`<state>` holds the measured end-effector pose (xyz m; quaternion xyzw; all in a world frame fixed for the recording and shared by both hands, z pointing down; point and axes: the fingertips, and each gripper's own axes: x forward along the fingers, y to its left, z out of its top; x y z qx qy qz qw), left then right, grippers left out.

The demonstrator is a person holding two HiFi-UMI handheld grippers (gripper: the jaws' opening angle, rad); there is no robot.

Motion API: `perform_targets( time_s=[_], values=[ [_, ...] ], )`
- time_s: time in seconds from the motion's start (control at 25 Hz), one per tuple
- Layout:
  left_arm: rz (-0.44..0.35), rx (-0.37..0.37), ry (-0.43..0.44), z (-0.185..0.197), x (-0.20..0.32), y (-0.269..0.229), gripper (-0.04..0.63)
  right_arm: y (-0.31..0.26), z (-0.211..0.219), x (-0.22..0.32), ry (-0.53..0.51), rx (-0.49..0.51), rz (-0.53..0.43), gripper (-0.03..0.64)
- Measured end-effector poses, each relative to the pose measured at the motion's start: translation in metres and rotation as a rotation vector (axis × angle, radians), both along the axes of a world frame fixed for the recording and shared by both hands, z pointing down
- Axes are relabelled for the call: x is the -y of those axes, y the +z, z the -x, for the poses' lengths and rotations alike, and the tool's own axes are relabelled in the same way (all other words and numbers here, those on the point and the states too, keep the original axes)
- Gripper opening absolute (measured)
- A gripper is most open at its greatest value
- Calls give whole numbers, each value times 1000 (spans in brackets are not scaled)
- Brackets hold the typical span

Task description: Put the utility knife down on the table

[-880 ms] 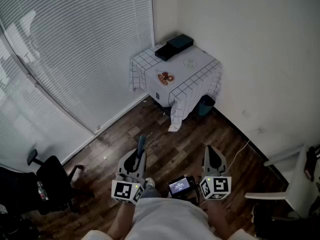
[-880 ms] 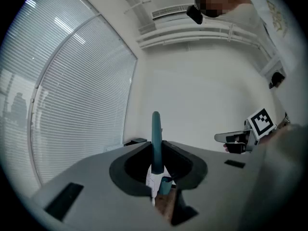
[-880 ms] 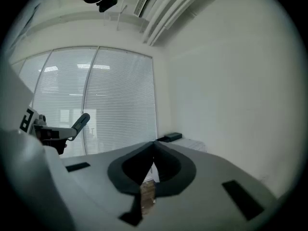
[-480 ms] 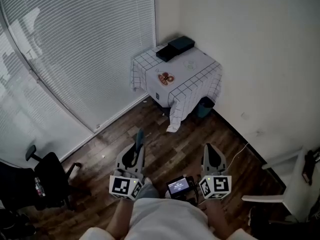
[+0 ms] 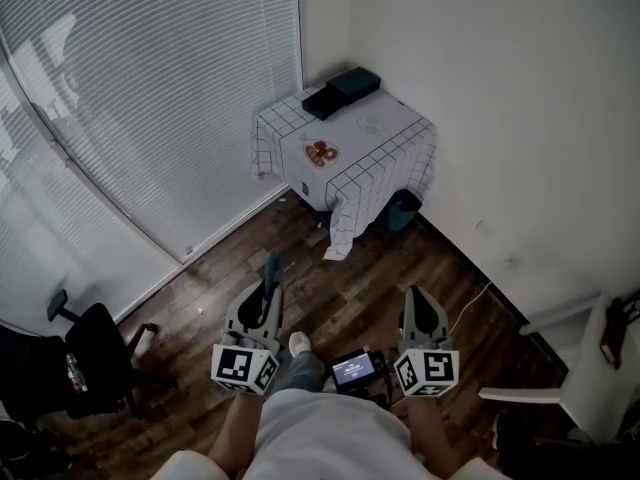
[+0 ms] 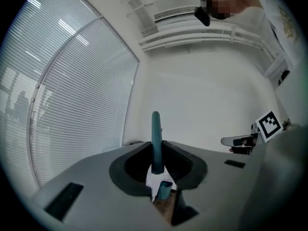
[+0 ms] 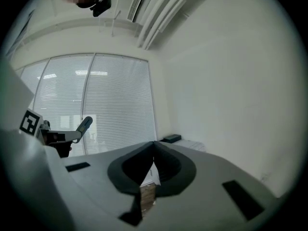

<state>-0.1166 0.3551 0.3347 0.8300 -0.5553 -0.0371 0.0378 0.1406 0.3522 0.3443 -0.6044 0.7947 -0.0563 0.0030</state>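
A teal utility knife [image 5: 271, 271] sticks out forward from my left gripper [image 5: 268, 290], which is shut on its handle. In the left gripper view the knife [image 6: 156, 137] stands upright between the closed jaws. My right gripper [image 5: 417, 296] is held level beside it at waist height, shut with nothing in it [image 7: 154, 144]. The small table [image 5: 395, 131] with a white grid-patterned cloth stands in the room's far corner, well ahead of both grippers. From the right gripper view the left gripper and the knife [image 7: 84, 124] show at the left.
On the table lie two dark flat boxes [image 5: 340, 90] and a reddish item [image 5: 320, 153]. A dark bin [image 5: 402, 209] sits under it. An office chair [image 5: 88, 360] stands at the left, white furniture [image 5: 565, 373] at the right, and blinds [image 5: 150, 98] along the left wall.
The left gripper with the knife has drifted slightly left and lower in the head view. The right gripper has barely moved. Both stay shut.
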Motion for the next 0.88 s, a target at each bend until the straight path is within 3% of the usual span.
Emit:
perform_targets(
  time_s=[0.16, 0.48, 0.88],
  values=[
    [11, 40, 20, -16, 21, 4, 75, 3, -16, 17, 36, -10, 17, 8],
    [10, 37, 70, -35, 72, 6, 75, 4, -13, 59, 10, -27, 30, 8],
    [16, 32, 94, -22, 151, 1, 75, -2, 17, 137, -2, -49, 14, 8]
  ],
)
